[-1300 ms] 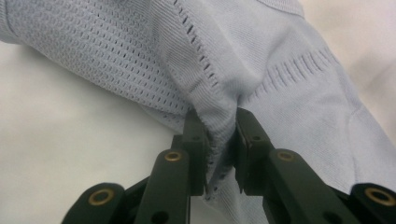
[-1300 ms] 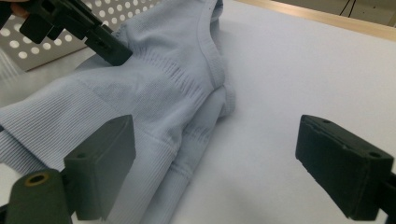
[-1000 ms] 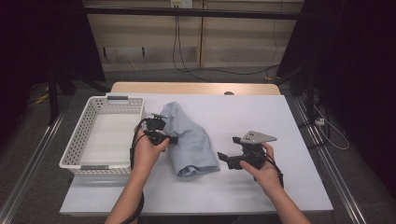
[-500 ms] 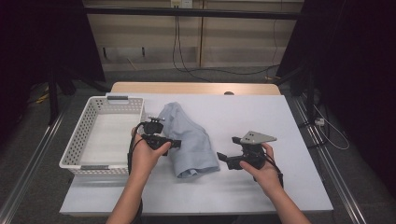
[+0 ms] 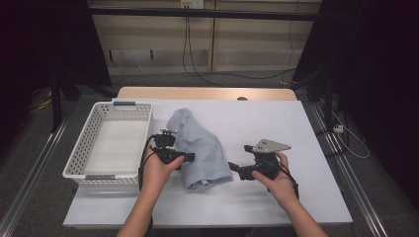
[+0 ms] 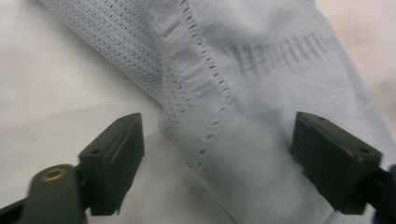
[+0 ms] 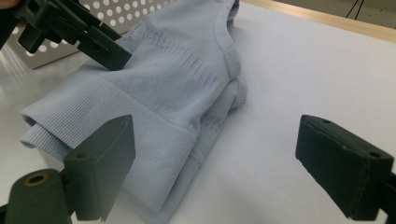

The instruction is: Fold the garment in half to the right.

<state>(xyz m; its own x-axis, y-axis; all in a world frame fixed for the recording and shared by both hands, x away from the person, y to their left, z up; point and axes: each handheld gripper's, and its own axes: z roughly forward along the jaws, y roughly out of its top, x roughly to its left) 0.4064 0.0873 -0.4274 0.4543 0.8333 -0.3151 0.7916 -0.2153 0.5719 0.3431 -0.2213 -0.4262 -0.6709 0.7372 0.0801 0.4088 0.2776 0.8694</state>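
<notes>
Nearest me, lower centre of the high view: my left gripper (image 5: 190, 158) has just been opening, jaws now spread over the folded light-blue garment (image 5: 197, 148) without pressing it; my right gripper (image 5: 232, 168) waits released beside its hem. Farther, at left, the white basket (image 5: 79, 163) holds nothing, so folding looks done, transfer left.

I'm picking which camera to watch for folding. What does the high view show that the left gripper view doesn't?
High view alone: the white basket left of the cloth, the right gripper with jaws open, both hands and the whole table. Left gripper view alone: the knit's perforated seam close up. Both: the light blue garment and the left gripper, jaws just opened, astride its edge.
</notes>
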